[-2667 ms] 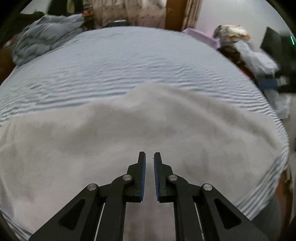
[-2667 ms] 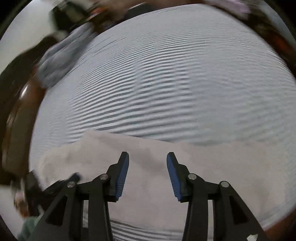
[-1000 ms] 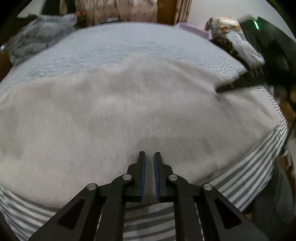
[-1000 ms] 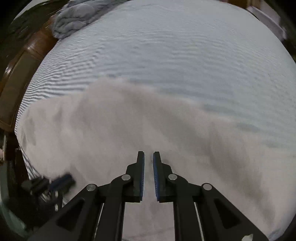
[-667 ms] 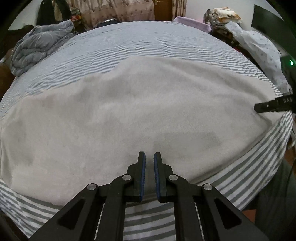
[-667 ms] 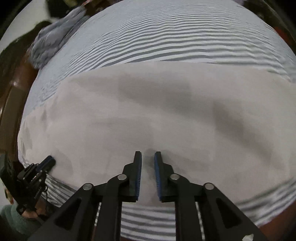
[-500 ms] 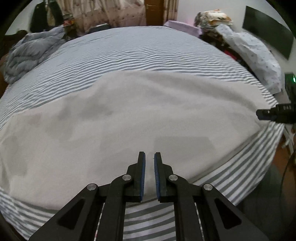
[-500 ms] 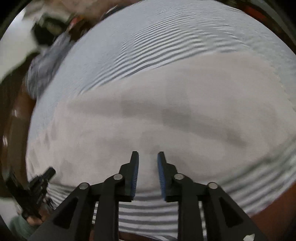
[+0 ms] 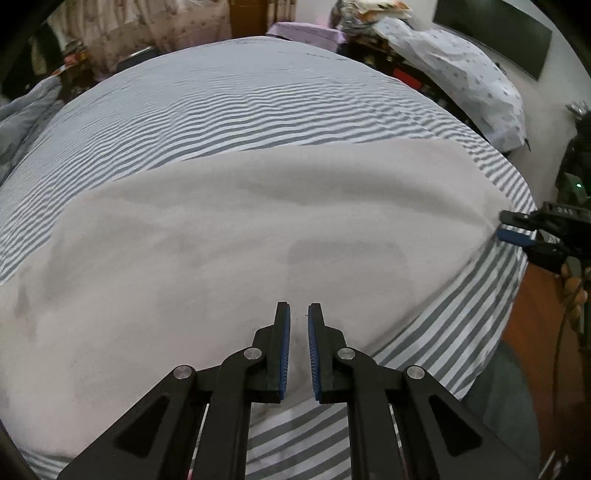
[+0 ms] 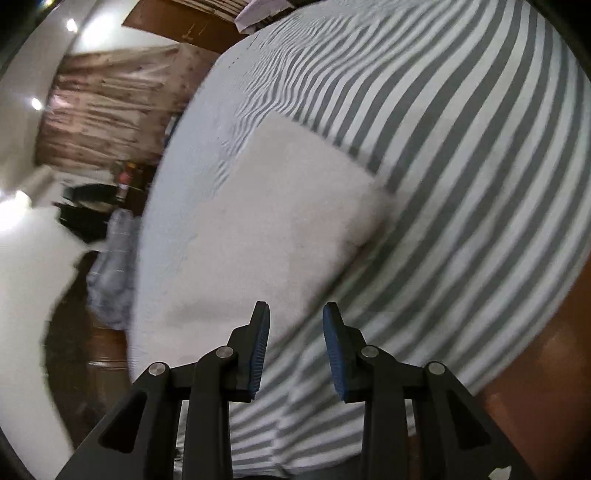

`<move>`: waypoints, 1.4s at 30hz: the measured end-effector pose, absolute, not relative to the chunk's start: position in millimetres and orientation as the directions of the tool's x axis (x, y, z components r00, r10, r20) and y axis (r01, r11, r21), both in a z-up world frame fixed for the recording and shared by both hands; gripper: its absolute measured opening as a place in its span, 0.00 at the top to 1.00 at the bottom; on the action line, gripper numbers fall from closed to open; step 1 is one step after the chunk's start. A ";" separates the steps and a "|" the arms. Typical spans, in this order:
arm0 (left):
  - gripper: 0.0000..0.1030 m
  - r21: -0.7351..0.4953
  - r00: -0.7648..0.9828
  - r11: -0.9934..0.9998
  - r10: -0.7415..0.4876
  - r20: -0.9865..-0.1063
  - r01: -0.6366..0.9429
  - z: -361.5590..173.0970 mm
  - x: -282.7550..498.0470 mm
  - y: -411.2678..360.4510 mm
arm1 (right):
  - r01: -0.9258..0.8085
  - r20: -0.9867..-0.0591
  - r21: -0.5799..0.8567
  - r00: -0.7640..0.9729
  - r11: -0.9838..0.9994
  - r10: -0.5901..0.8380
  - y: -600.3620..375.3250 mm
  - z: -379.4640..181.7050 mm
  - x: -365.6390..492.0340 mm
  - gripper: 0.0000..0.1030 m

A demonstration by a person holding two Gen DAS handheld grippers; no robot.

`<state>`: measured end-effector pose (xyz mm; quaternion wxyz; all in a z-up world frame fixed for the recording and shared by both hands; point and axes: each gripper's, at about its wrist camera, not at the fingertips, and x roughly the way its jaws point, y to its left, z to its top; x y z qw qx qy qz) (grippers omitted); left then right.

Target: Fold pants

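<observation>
Pale grey pants (image 9: 240, 229) lie flat and folded lengthwise across the striped bed (image 9: 229, 103). My left gripper (image 9: 298, 321) hovers over their near edge, shut, with no cloth pinched that I can see. In the left wrist view my right gripper (image 9: 508, 226) sits at the right end of the pants, with a hand (image 9: 572, 291) behind it. In the right wrist view the right gripper (image 10: 295, 321) is rolled sideways over the edge of the pants (image 10: 280, 221). Its jaws are opening and nothing is between the pads.
A crumpled grey blanket (image 9: 22, 110) lies at the bed's far left corner. A dotted pillow (image 9: 461, 74) and a dark screen (image 9: 491, 33) are at the far right. The wooden bed frame (image 9: 535, 332) runs along the right side.
My right gripper has rolled over and swung to the end of the pants, and its jaws have parted. My left gripper has slid along the near edge and stays shut.
</observation>
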<state>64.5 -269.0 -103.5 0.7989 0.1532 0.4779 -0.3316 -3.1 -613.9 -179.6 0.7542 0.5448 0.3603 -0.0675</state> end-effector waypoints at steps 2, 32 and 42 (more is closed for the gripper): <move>0.90 -0.068 0.316 0.728 -0.377 -0.870 0.682 -105.9 62.6 -280.0 | 0.467 -0.589 0.798 0.739 0.381 0.327 -604.0 -187.5 6.9 0.71; 0.89 -0.109 0.258 0.710 -0.388 -0.885 0.696 -125.8 64.5 -316.6 | 0.432 -0.590 0.747 0.782 0.506 0.203 -655.0 -144.8 44.4 0.82; 0.89 -0.178 0.240 0.732 -0.428 -0.871 0.658 -117.3 82.9 -287.1 | 0.253 -0.570 0.685 0.771 0.683 0.285 -583.5 -64.2 88.6 0.82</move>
